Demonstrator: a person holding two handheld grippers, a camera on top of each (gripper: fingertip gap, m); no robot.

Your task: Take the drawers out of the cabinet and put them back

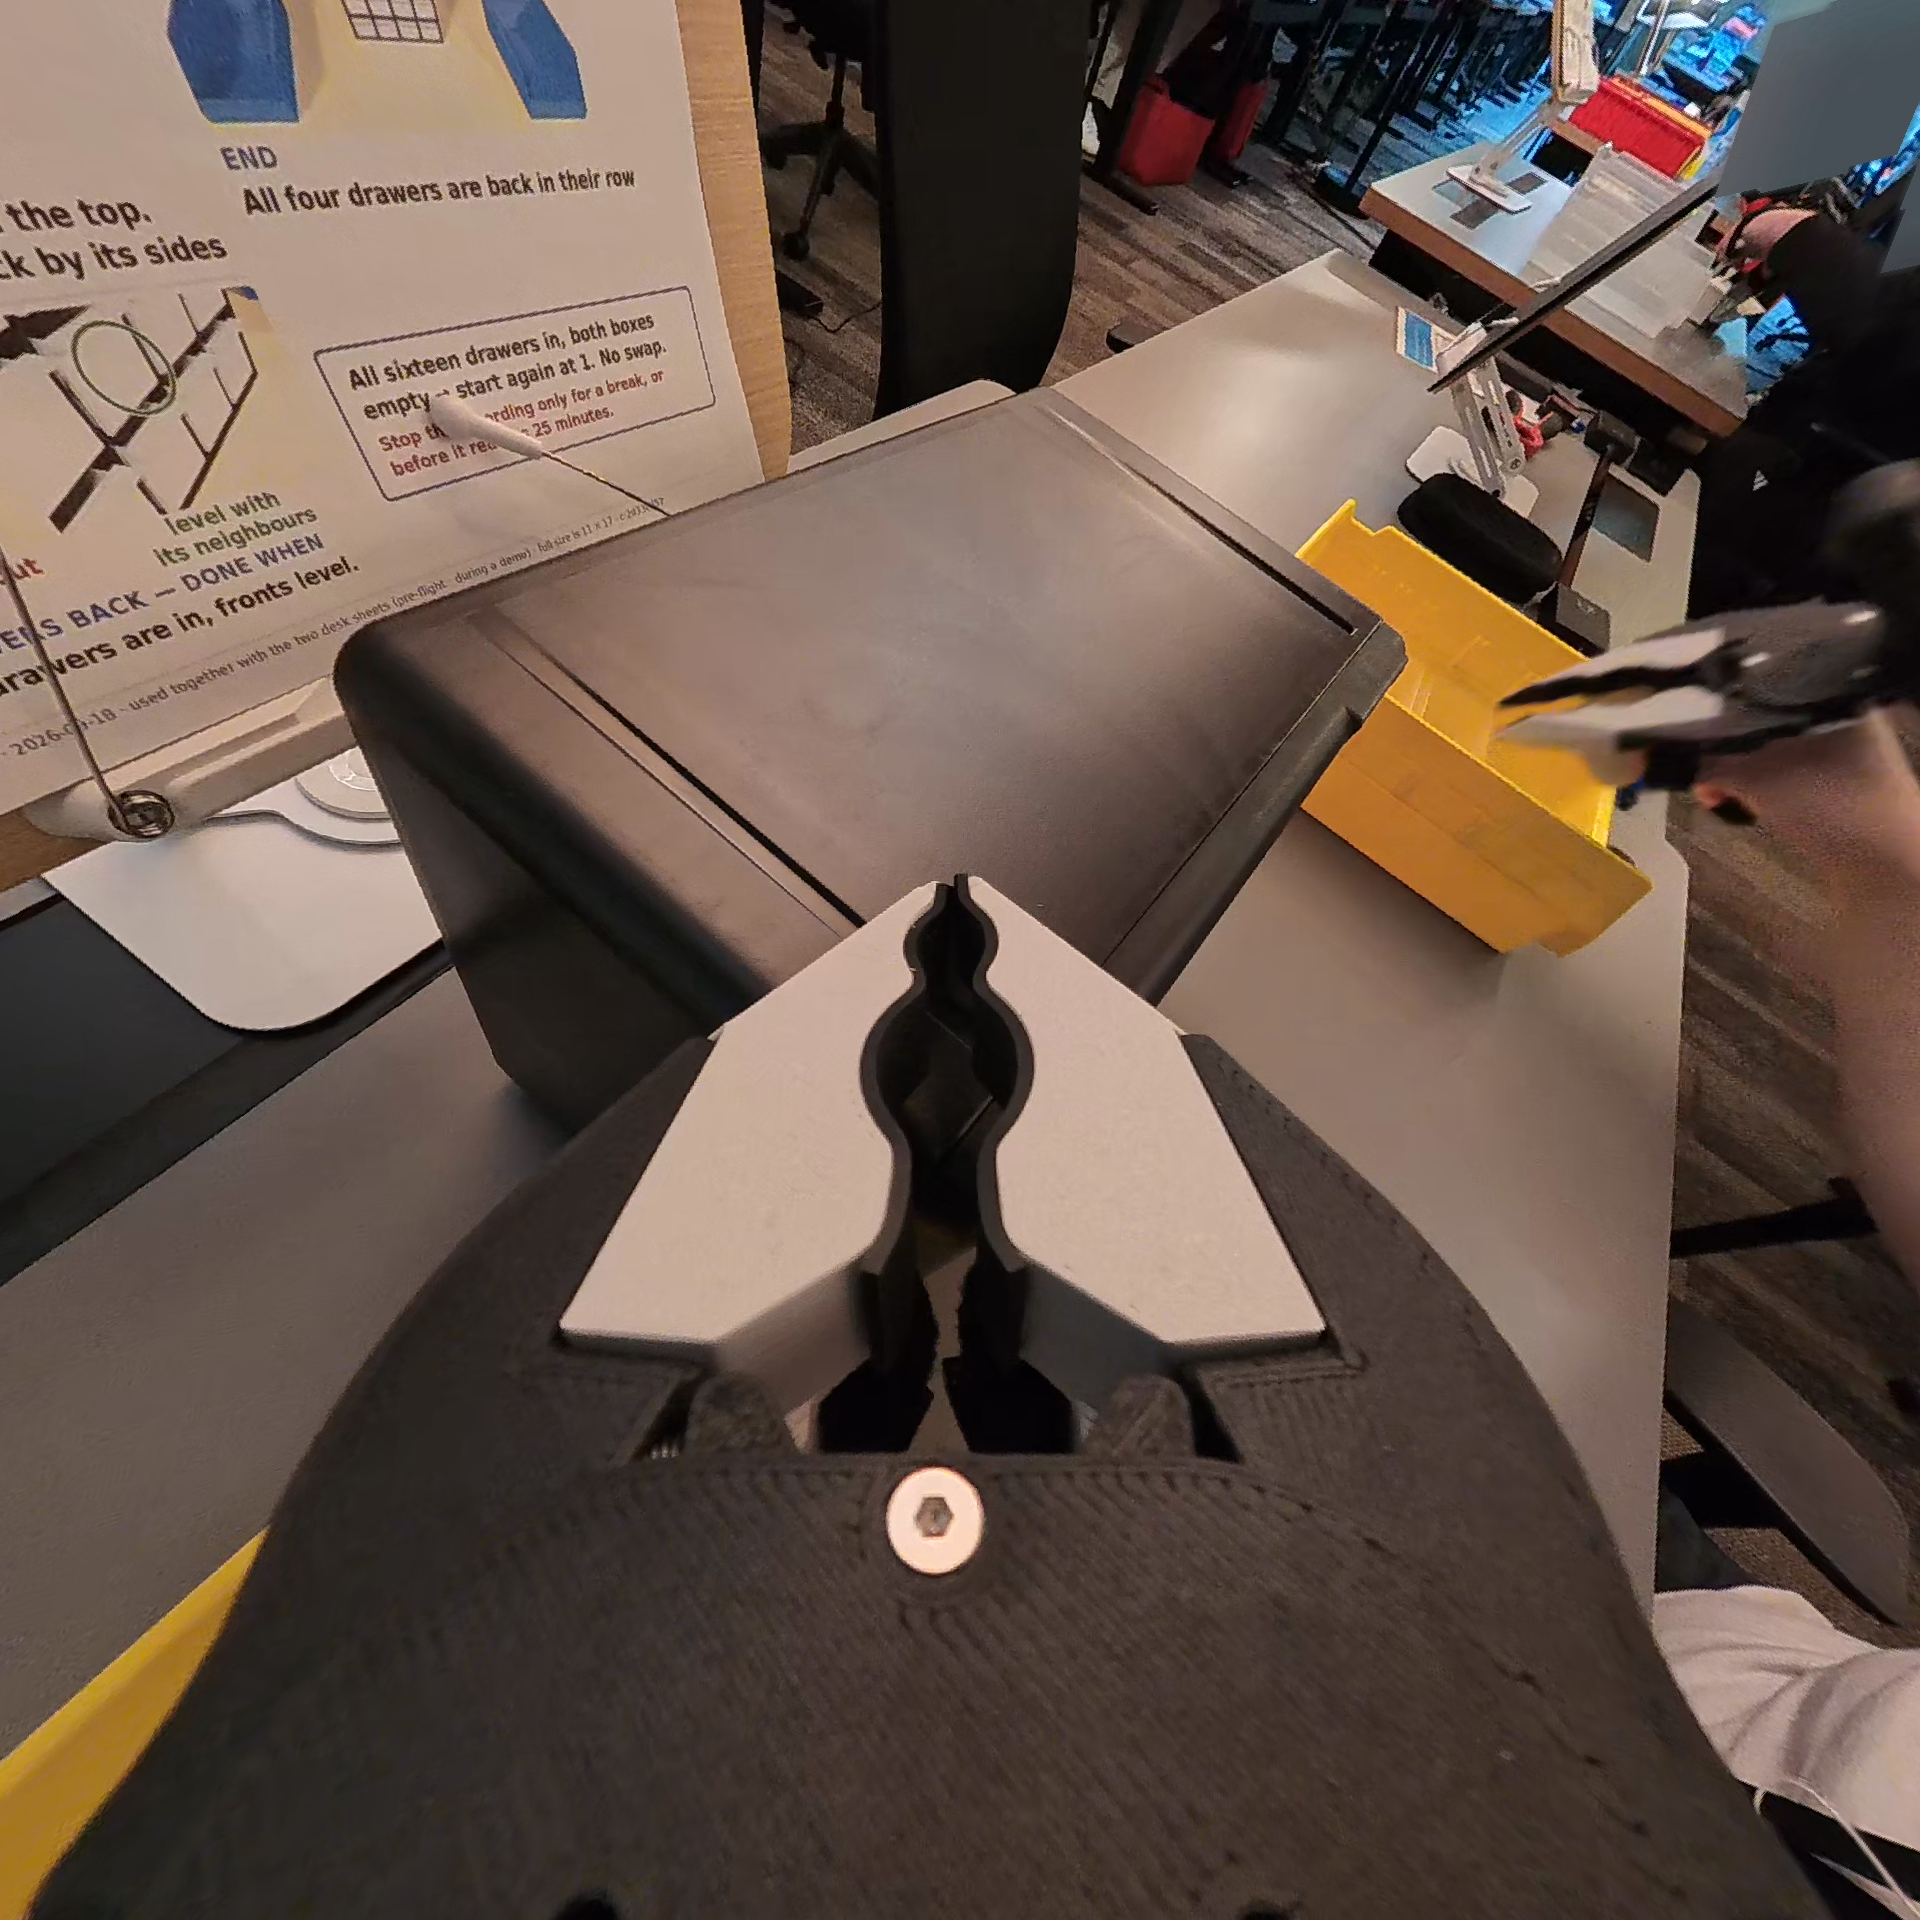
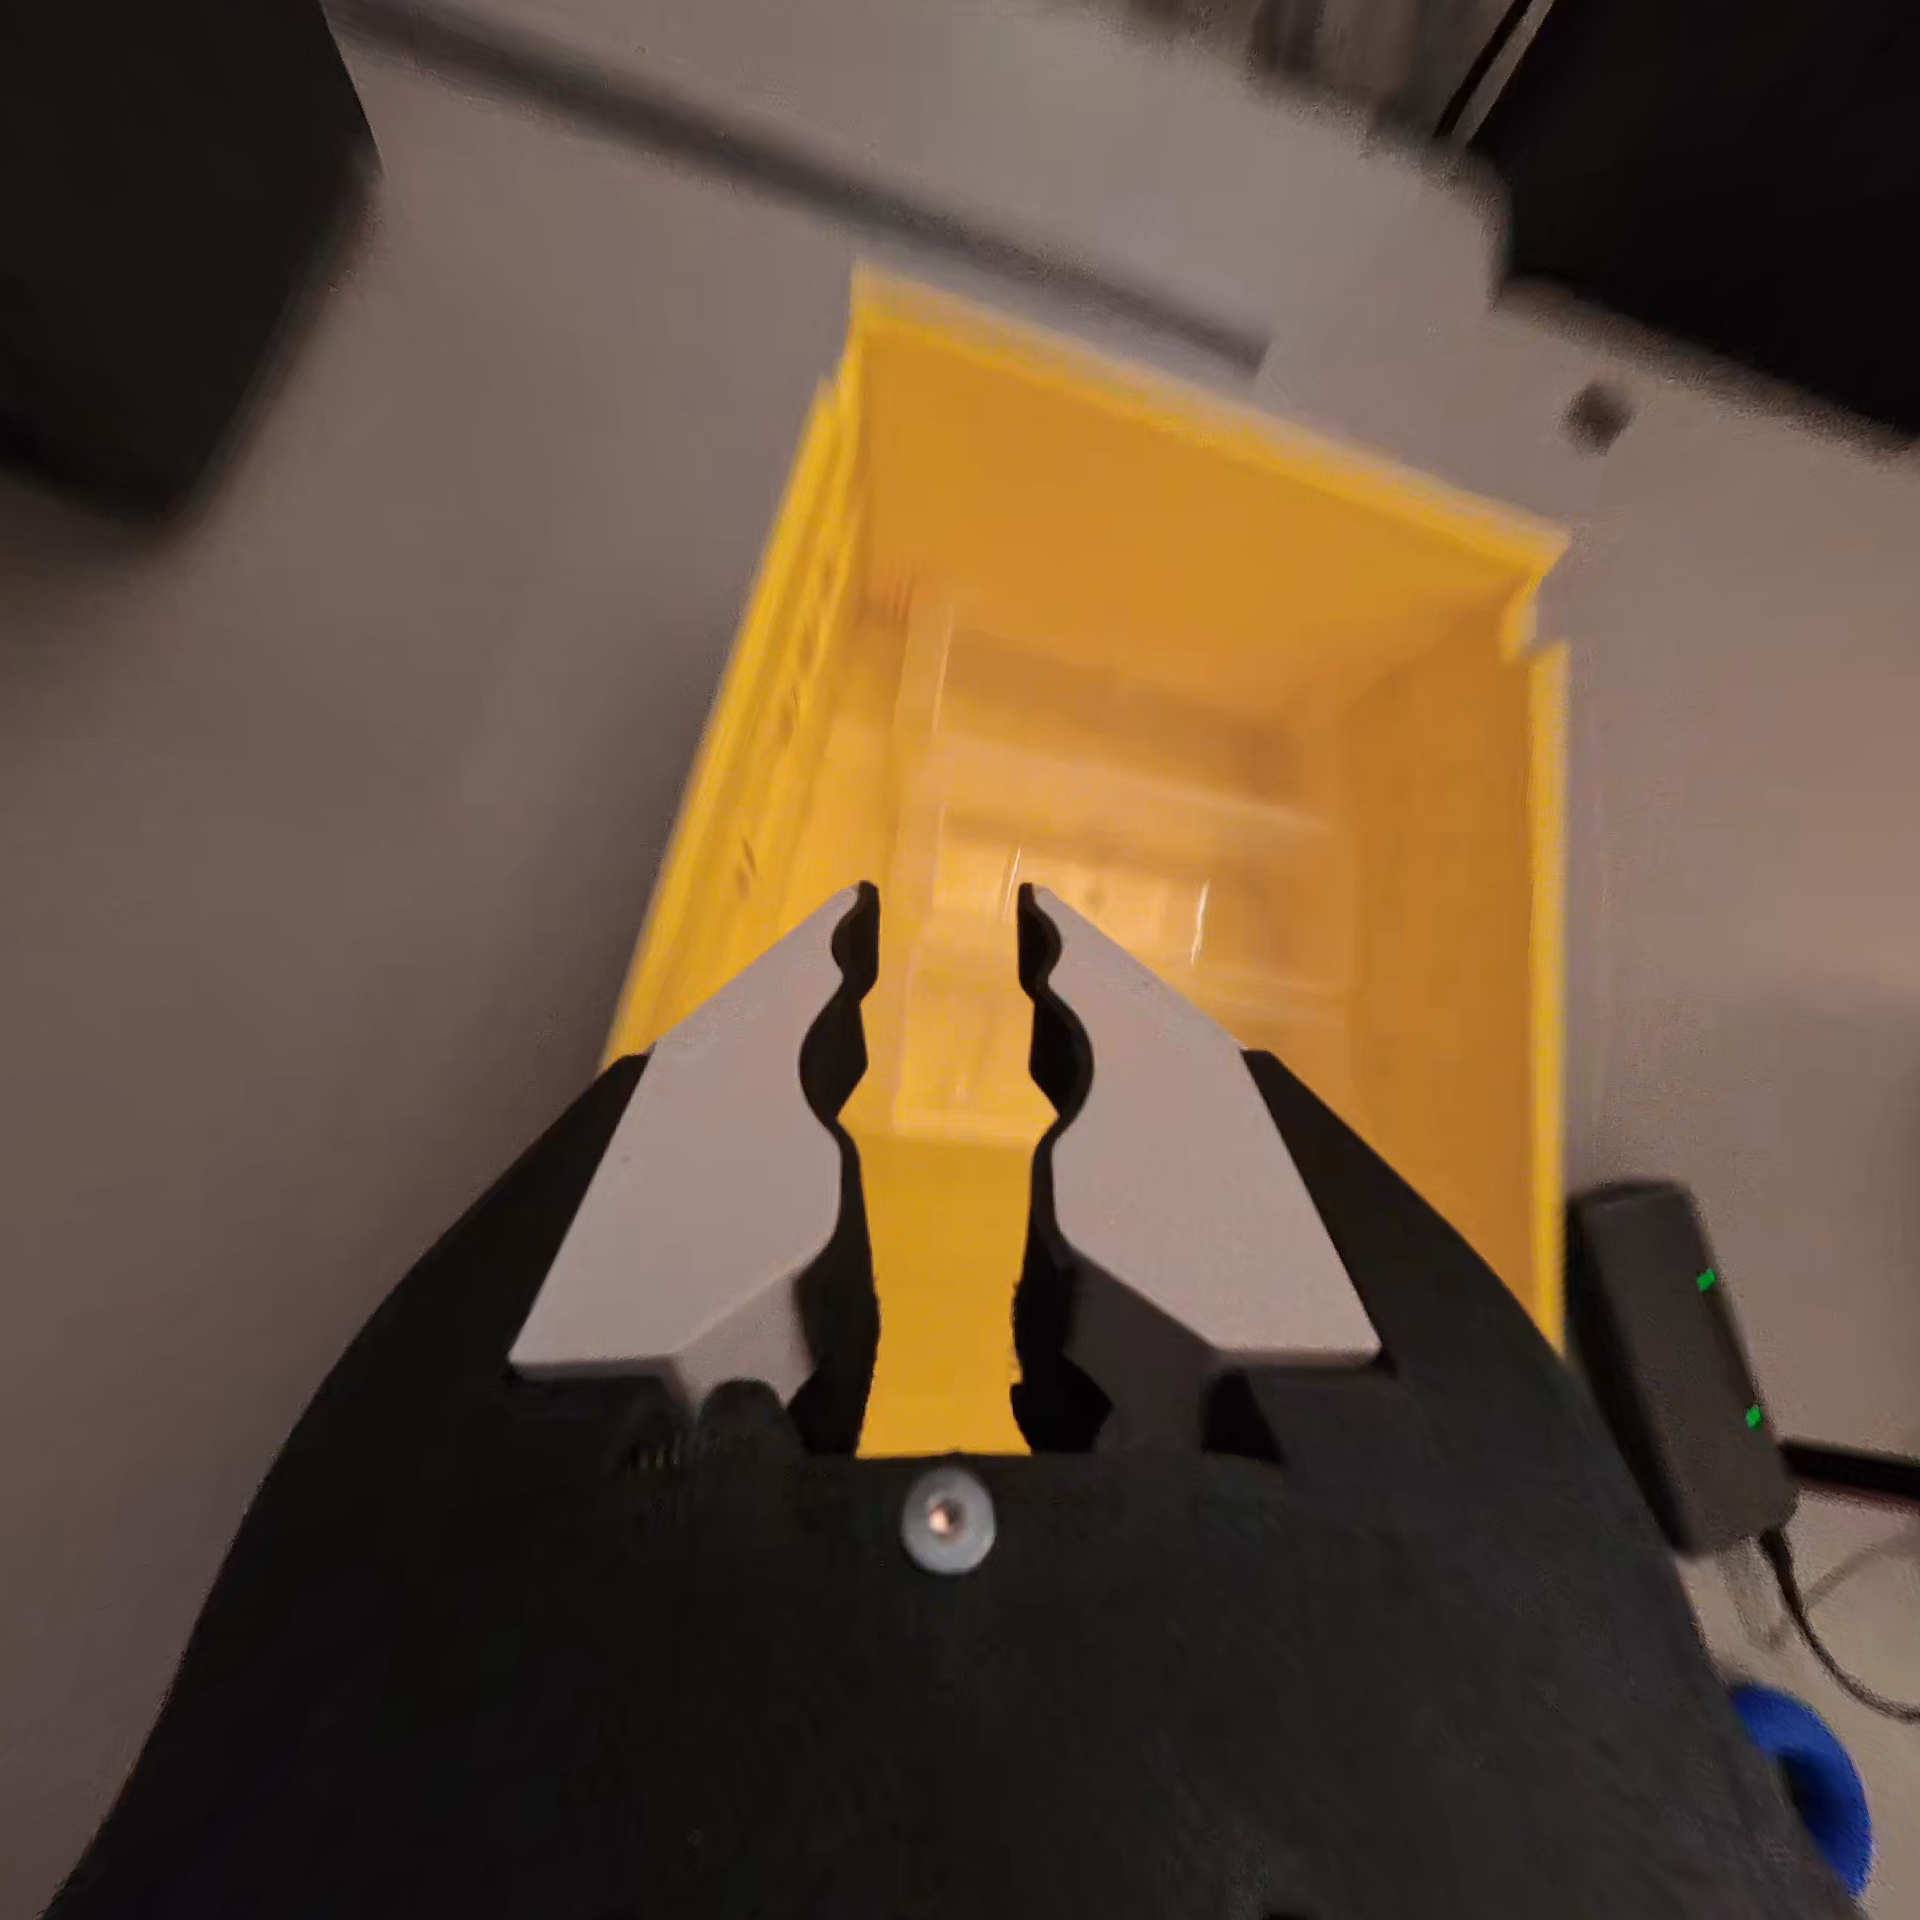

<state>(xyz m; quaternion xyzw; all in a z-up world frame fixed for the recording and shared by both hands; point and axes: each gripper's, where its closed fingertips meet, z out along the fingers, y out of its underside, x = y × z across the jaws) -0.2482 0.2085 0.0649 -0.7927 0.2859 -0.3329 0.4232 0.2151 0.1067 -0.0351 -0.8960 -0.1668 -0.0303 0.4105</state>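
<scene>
The black cabinet (image 1: pixel 883 675) stands on the grey table, seen from above and behind; its drawer fronts are hidden. My left gripper (image 1: pixel 956 885) is shut with nothing visible between its fingers, hovering just before the cabinet's near top edge. A yellow box (image 2: pixel 1195 540) sits to the cabinet's right (image 1: pixel 1455 821). Blurred clear drawers (image 2: pixel 1070 852) lie inside it. My right gripper (image 2: pixel 948 896) is open with a narrow gap, empty, pointing down into the yellow box. It also shows in the left wrist view (image 1: pixel 1527 722) over the box. The cabinet is the dark mass in the right wrist view (image 2: pixel 156 260).
An instruction poster (image 1: pixel 343 343) stands behind the cabinet on the left. A second yellow box edge (image 1: pixel 94 1725) shows at bottom left. A black power adapter (image 2: pixel 1683 1371) with green lights and a blue object (image 2: pixel 1808 1797) lie right of the yellow box. A person's arm (image 1: pixel 1870 935) is at right.
</scene>
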